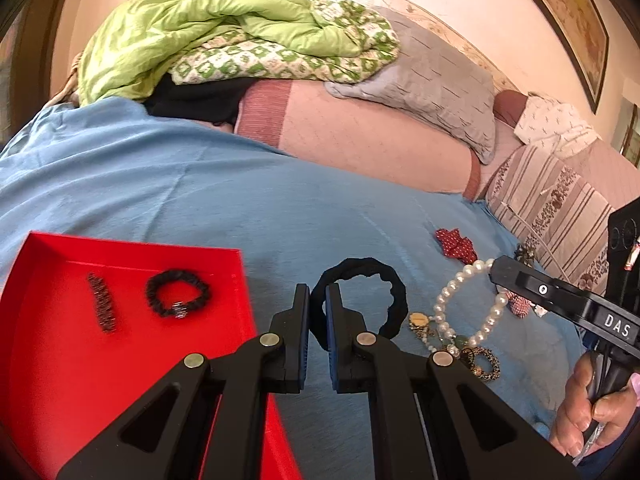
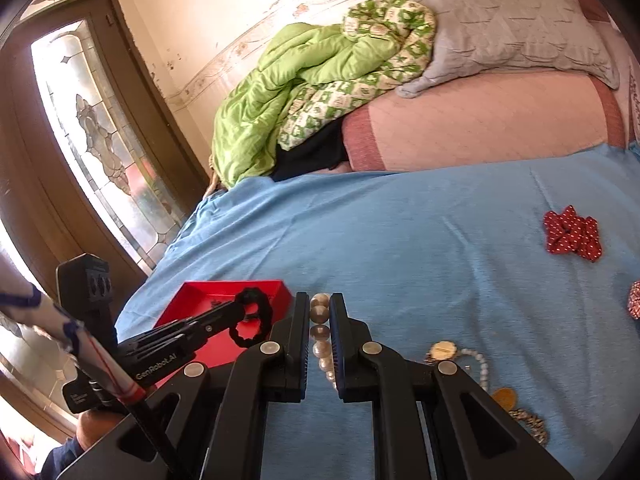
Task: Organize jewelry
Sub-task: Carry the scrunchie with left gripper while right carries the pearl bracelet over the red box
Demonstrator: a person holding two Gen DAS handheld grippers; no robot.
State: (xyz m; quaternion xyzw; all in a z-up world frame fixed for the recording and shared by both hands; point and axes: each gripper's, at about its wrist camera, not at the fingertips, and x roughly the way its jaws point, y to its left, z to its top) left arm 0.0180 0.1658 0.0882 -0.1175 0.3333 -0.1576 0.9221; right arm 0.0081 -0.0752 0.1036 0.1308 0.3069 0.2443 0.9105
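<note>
The left hand-held gripper (image 1: 318, 304) is pointed forward and downward, its jaws clamped on a black scrunchie (image 1: 362, 296) — the loop is held at its left edge. The right hand-held gripper (image 2: 320, 312) is likewise tilted downward, its jaws pressed onto a pearl bracelet (image 2: 320, 334). A hand (image 1: 592, 412) is seen wrapped around the right gripper's handle — fingers curled.

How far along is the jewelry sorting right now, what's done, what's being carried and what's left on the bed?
Done: a black bracelet and a dark clip lie in the red tray. In hand: the left gripper is shut on a black scrunchie, the right gripper on the pearl necklace. Left: the red bow, gold pendant and leopard ring on the blue sheet.
</note>
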